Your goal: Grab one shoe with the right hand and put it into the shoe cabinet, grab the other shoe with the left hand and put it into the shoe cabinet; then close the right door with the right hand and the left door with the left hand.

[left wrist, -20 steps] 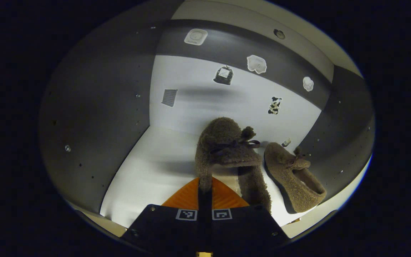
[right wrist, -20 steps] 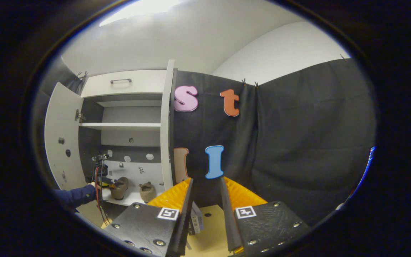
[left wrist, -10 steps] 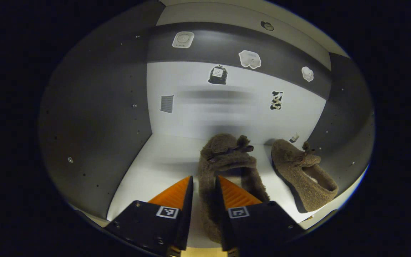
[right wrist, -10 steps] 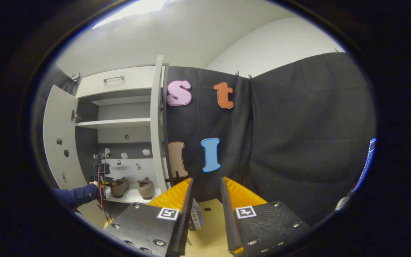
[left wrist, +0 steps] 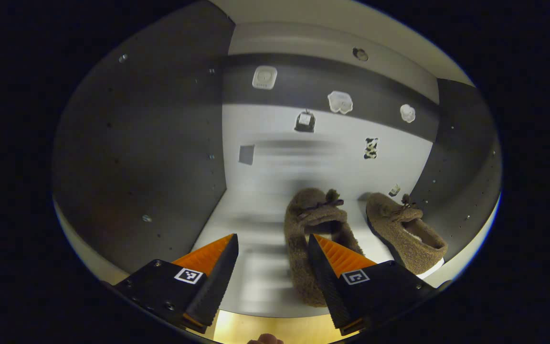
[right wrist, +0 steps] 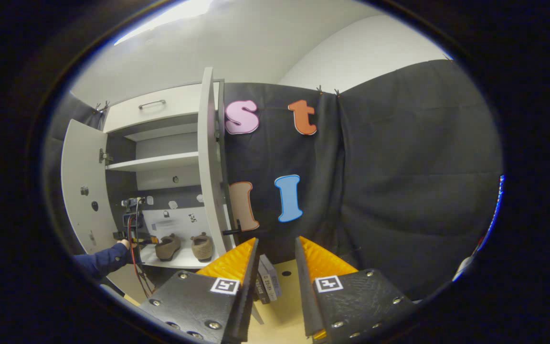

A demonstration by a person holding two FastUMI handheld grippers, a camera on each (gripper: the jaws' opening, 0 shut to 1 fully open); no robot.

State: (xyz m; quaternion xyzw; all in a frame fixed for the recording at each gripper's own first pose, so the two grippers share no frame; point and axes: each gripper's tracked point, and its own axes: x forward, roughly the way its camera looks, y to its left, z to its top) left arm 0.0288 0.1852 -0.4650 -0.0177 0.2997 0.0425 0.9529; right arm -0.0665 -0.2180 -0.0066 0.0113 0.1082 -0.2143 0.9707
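Two brown fuzzy shoes lie side by side on the white bottom shelf (left wrist: 251, 272) of the shoe cabinet. In the left gripper view the nearer shoe (left wrist: 311, 217) lies just ahead of my left gripper (left wrist: 270, 243), which is open and off it; its right finger overlaps the shoe's heel. The other shoe (left wrist: 401, 234) rests to its right by the dark side wall. My right gripper (right wrist: 275, 243) is open and holds nothing, well away from the cabinet. In the right gripper view both shoes (right wrist: 167, 246) (right wrist: 202, 244) sit on the shelf, with the left gripper (right wrist: 145, 240) in front of them.
Both cabinet doors stand open: the left door (right wrist: 81, 191) swung wide, the right door (right wrist: 208, 157) edge-on with a dark handle. A shelf (right wrist: 155, 162) and a drawer (right wrist: 155, 107) are above. A blue sleeve (right wrist: 105, 260) reaches in. Small boxes (right wrist: 268, 282) lie on the floor.
My left gripper opened, let go of the shoe it held and drew back a little; that shoe now rests on the shelf. My right gripper shifted slightly, still open.
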